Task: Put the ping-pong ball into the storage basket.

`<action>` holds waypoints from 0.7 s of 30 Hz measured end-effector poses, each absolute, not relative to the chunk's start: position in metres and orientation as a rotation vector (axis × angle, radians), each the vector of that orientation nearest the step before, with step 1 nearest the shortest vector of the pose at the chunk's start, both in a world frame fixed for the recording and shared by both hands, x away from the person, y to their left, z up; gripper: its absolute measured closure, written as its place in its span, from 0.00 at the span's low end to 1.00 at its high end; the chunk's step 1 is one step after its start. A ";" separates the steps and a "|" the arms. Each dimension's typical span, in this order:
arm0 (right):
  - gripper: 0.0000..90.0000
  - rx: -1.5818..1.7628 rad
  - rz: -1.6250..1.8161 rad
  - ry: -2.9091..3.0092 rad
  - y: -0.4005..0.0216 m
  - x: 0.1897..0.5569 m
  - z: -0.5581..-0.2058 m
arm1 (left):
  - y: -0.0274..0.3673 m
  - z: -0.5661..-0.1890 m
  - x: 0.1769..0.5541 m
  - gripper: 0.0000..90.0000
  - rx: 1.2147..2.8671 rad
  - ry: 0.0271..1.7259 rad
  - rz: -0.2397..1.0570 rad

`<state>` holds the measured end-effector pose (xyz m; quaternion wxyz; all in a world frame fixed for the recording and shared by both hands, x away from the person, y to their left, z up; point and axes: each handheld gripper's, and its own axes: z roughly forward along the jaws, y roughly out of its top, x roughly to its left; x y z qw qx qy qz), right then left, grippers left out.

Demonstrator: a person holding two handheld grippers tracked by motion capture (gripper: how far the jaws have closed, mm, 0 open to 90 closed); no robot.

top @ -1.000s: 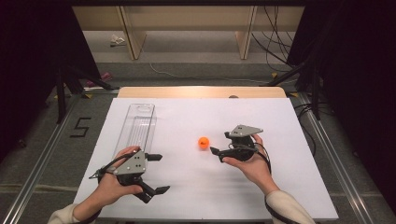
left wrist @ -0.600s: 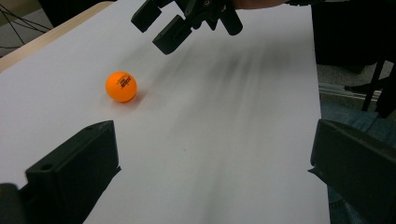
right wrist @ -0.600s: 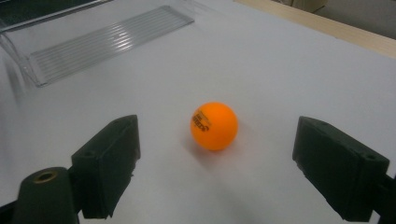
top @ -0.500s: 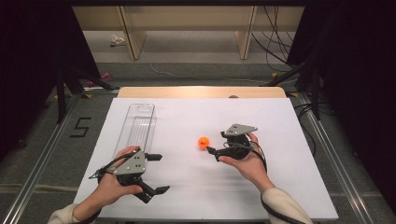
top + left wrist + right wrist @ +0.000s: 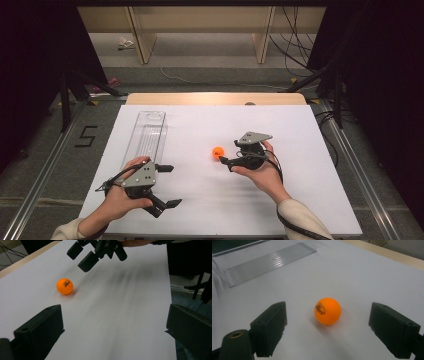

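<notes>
White worktop: orange ball is bracketed by right gripper fingers spread for pickup (left gripper also held apart).

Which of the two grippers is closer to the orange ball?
The right gripper: the orange ball lies just ahead of its open jaws. The left gripper is farther off.
</notes>
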<state>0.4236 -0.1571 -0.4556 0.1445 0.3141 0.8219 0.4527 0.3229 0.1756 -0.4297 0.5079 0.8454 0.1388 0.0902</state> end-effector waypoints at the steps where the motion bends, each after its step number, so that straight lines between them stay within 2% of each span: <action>1: 0.18 0.903 1.304 2.371 -0.157 0.424 -0.456 | 0.176 -0.430 0.323 0.01 2.038 0.335 0.217; 21: 0.18 0.898 1.297 2.375 -0.152 0.428 -0.457 | 0.176 -0.430 0.322 0.01 2.037 0.333 0.219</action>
